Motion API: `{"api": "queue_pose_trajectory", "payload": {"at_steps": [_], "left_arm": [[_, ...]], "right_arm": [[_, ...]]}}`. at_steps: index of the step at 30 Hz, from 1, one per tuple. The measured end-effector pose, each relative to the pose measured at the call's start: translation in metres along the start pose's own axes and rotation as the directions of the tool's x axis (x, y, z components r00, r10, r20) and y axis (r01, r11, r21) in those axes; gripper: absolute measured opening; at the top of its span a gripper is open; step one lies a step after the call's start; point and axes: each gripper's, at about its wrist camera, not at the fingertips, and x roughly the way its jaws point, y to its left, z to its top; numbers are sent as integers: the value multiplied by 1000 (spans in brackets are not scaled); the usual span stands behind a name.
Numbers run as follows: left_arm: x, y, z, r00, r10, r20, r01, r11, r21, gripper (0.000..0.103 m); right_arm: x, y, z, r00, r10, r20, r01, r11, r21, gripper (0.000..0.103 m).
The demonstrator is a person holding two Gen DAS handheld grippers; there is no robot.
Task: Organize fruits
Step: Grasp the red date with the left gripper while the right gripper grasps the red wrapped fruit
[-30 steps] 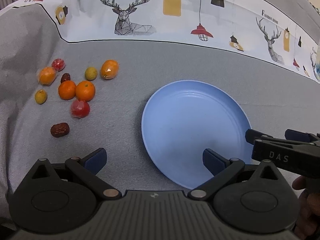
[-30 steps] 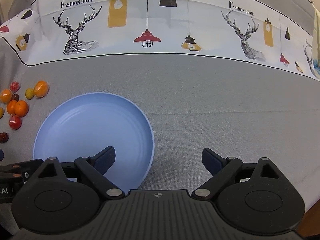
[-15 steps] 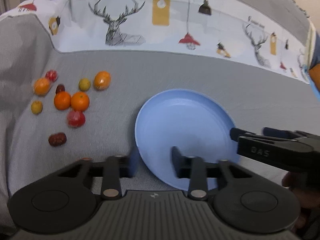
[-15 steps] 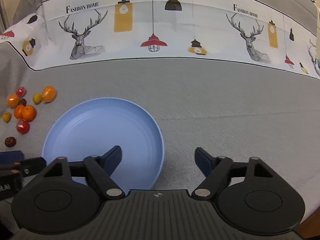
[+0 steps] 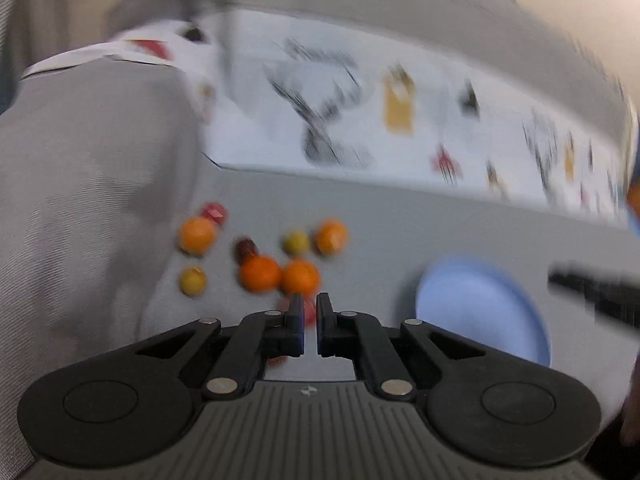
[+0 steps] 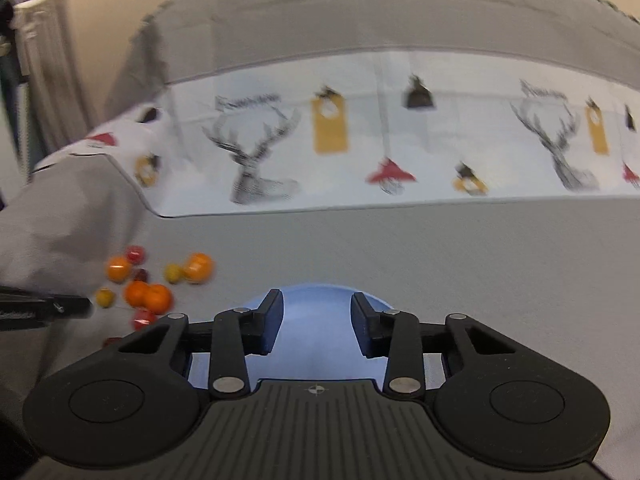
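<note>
Left gripper [image 5: 310, 312]: jaws together, nothing clamped; a red fruit [image 5: 307, 311] shows just beyond the tips, two oranges [image 5: 280, 274] past that. Right gripper [image 6: 316, 312]: jaws have been closing, part apart, empty, over the blue plate [image 6: 316, 300]; fruits [image 6: 148, 284] lie far left on the grey cloth [image 6: 440, 260].

Blue plate [image 6: 316, 300], orange fruits [image 5: 300, 276], grey cloth [image 6: 440, 248] (deer-print border).

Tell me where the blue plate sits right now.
Left wrist view: the blue plate lies empty on the grey cloth, right of the fruit cluster.
</note>
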Motion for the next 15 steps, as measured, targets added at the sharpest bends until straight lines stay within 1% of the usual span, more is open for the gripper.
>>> {"api": "queue_pose_trajectory", "payload": {"at_steps": [3, 4, 6, 8, 9, 10, 11, 15], "left_arm": [[11, 7, -2, 999, 47, -22, -48, 998, -47, 6], [15, 8, -2, 998, 47, -37, -49, 998, -50, 7], [29, 3, -2, 994, 54, -93, -58, 997, -43, 11], [43, 4, -2, 986, 90, -143, -95, 995, -30, 22], [52, 5, -3, 978, 119, -170, -124, 992, -20, 39], [56, 5, -4, 972, 138, -188, -144, 989, -16, 47], [61, 6, -5, 968, 151, -202, -156, 988, -11, 48], [70, 13, -11, 954, 163, -250, -166, 986, 10, 48]], "right_arm": [[0, 13, -1, 999, 35, 3, -35, 998, -50, 39], [2, 17, -1, 999, 41, -3, -41, 997, -64, 39], [5, 24, -2, 998, 67, -20, -69, 995, -77, 40], [9, 31, -2, 995, 89, -36, -91, 992, -85, 40], [11, 34, -3, 994, 96, -44, -99, 991, -89, 40], [14, 36, -2, 994, 101, -49, -106, 990, -91, 40], [15, 39, -3, 993, 106, -52, -110, 990, -92, 40], [26, 51, -4, 986, 144, -82, -151, 984, -95, 41]]}}
